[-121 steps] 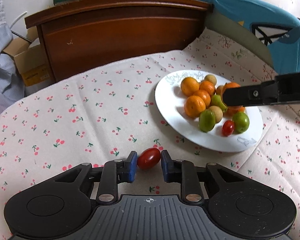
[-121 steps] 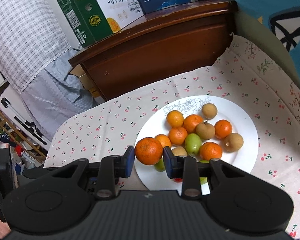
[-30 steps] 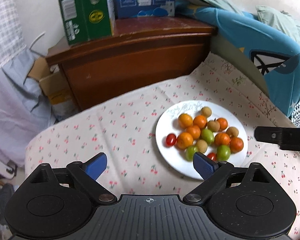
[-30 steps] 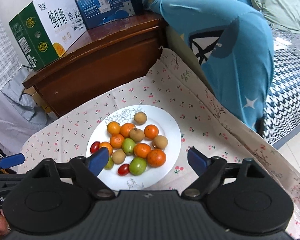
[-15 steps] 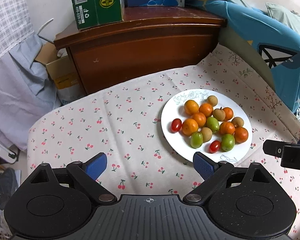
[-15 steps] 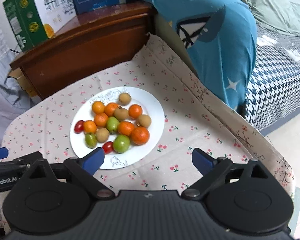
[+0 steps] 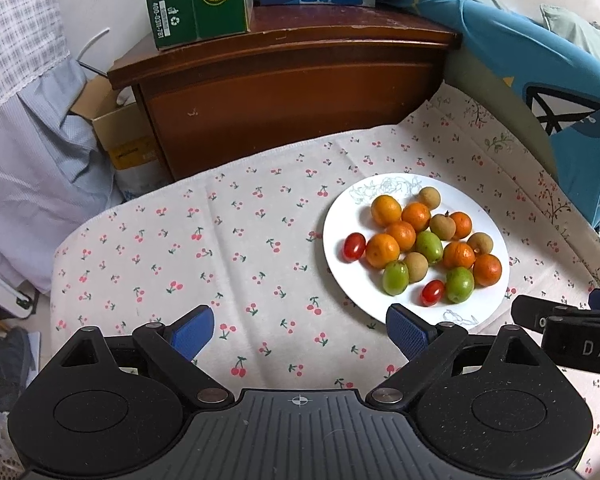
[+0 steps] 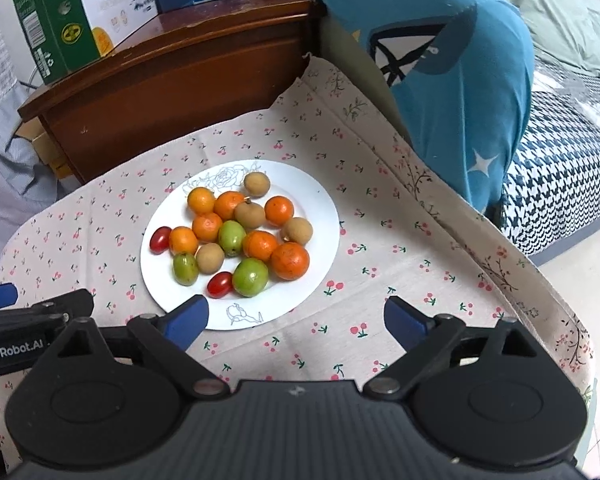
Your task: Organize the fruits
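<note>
Left gripper jaws wide, nothing between them; white plate of fruits sits ahead and to its right on the cherry-print cloth. Right gripper jaws wide, having just been opening, empty; plate ahead and slightly left. Two red cherry tomatoes at the pile's left and near edges.
</note>
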